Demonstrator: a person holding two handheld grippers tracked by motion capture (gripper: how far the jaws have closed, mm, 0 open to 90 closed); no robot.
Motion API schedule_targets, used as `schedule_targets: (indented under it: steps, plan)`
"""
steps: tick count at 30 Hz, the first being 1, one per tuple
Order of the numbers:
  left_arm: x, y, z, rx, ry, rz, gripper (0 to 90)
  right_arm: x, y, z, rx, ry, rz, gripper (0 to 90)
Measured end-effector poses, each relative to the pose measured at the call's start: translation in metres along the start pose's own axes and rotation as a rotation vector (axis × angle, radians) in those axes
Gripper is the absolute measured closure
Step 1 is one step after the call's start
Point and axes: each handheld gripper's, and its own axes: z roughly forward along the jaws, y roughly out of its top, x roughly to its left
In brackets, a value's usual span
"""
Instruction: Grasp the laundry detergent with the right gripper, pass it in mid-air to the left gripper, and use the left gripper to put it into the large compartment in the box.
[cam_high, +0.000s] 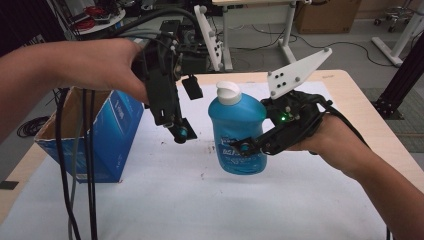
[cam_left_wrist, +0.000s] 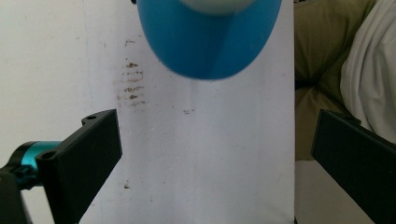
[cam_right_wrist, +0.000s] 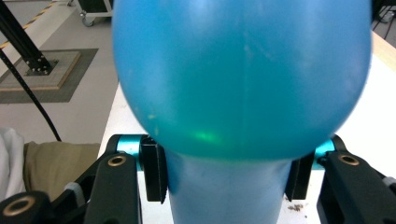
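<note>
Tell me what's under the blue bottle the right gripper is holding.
Under the blue bottle lies the white table cover, marked with small brown stains. The right gripper grips the bottle at its waist. Whether the base touches the cover or hangs just above it cannot be told.

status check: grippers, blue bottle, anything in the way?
Right gripper shut on blue plastic bottle with white cap, held upright over white table cover. Left gripper open, empty, beside it. Open blue cardboard box at left, apart.

I count 1 blue bottle w/ 1 white cap, 1 blue cardboard box, 2 grippers: left gripper, right gripper. 2 grey plates up top, 1 white table cover.
</note>
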Motion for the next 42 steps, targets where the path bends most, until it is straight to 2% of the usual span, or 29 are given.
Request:
schedule_targets:
  steps: [2,11,18,25,28,32,34,35,40,42]
  plan:
    - [0.000,0.001,0.002,0.001,-0.002,0.003,1.9,0.000,0.002,0.004,0.004,-0.005,-0.010,45.4]
    - [-0.001,0.007,0.005,-0.004,-0.001,0.021,1.9,0.000,0.014,0.026,0.022,0.040,-0.025,45.4]
    - [-0.002,0.008,0.004,-0.008,0.000,0.025,1.9,0.000,0.017,0.036,0.037,0.063,-0.033,45.4]
    - [-0.003,0.012,0.006,0.003,0.003,0.026,1.9,0.001,0.021,0.043,0.056,0.071,-0.024,45.3]
    - [-0.002,0.012,0.009,0.027,0.007,0.027,1.9,0.002,0.024,0.043,0.050,0.074,-0.026,45.3]
    - [-0.002,0.011,0.009,0.027,0.014,0.025,1.9,0.002,0.025,0.043,0.051,0.072,-0.024,45.3]
    - [-0.002,0.011,0.008,0.014,0.006,0.031,4.9,0.002,0.025,0.042,0.052,0.072,-0.021,45.3]
    - [-0.002,0.010,0.008,0.011,0.004,0.032,9.8,0.001,0.025,0.042,0.050,0.070,-0.026,45.3]
    - [-0.002,0.010,0.009,0.028,0.008,0.033,9.8,0.002,0.026,0.042,0.053,0.071,-0.022,45.2]
    - [-0.002,0.010,0.009,0.022,0.002,0.037,12.7,0.003,0.026,0.042,0.053,0.072,-0.022,45.2]
